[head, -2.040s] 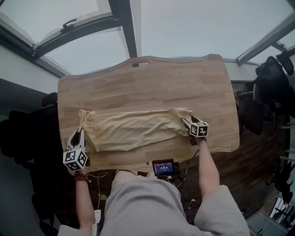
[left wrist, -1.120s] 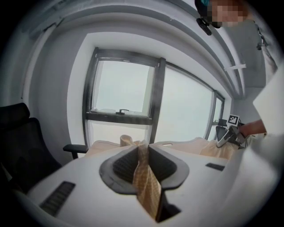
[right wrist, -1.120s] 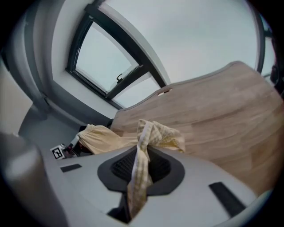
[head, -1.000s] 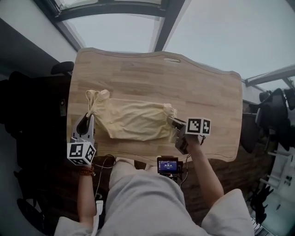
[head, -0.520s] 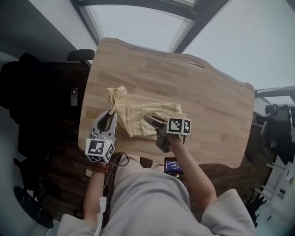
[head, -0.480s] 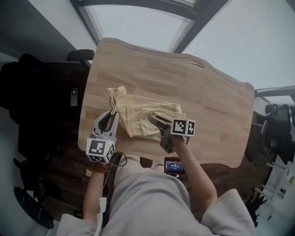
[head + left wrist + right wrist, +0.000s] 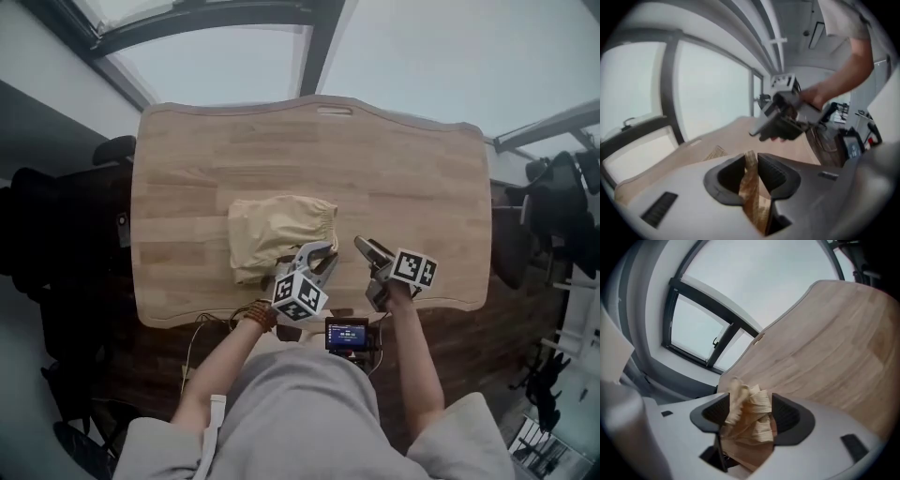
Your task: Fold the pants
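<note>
A person in grey clothes worked over a wooden worktop, a small lit screen at its near edge; the left gripper, on a wrist wearing a bracelet, rested at the near right corner of the pale yellow pants, its fingers narrow and pinched on a strip of the cloth; the right gripper sat just beside it to the right, its fingers having just been opening and standing wide, with a bunch of gathered cloth loose between them in the right gripper view; the pants lay folded into a squarish bundle left of the worktop's centre, ruffled waistband towards the right; beyond the far edge stood large windows.
</note>
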Motion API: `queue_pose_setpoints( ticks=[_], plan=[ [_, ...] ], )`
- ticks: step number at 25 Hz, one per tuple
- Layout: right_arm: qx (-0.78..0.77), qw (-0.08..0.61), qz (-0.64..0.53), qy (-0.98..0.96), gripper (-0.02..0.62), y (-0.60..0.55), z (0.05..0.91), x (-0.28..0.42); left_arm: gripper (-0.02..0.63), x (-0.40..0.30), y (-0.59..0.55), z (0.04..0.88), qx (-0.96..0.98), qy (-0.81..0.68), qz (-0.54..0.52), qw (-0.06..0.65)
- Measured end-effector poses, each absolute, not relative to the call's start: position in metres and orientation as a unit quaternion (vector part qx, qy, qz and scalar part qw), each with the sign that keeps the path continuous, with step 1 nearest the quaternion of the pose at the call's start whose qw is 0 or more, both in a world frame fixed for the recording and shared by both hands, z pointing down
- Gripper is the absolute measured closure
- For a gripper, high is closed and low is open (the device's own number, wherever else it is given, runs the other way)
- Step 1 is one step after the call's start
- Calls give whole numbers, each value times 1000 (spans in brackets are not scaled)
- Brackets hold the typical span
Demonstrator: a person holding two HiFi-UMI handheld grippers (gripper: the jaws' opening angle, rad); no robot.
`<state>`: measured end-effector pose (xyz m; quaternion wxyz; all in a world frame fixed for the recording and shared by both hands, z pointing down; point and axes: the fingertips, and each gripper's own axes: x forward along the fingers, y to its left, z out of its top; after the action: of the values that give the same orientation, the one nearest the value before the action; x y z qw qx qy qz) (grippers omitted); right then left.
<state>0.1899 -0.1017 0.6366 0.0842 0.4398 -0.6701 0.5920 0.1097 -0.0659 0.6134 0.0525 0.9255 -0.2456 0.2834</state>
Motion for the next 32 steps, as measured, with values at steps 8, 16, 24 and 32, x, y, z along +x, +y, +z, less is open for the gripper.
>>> queue_pose_setpoints(
  ticks=[8,16,24,32],
  plan=[
    [358,208,449,-792,313,-123,675,160,454,58,-32,637,894,-286,334,90],
    [242,458,128,-846,481,-160,748,54,527,-67,2,746,825,-281,481,96],
    [261,404,192,-855,393,-185,726,59,531,-87,-4,707,869,-328,343,143],
    [172,460,165,-855,471,-93,763,26,537,-123,-71,758,811,-395,367,227]
  ],
)
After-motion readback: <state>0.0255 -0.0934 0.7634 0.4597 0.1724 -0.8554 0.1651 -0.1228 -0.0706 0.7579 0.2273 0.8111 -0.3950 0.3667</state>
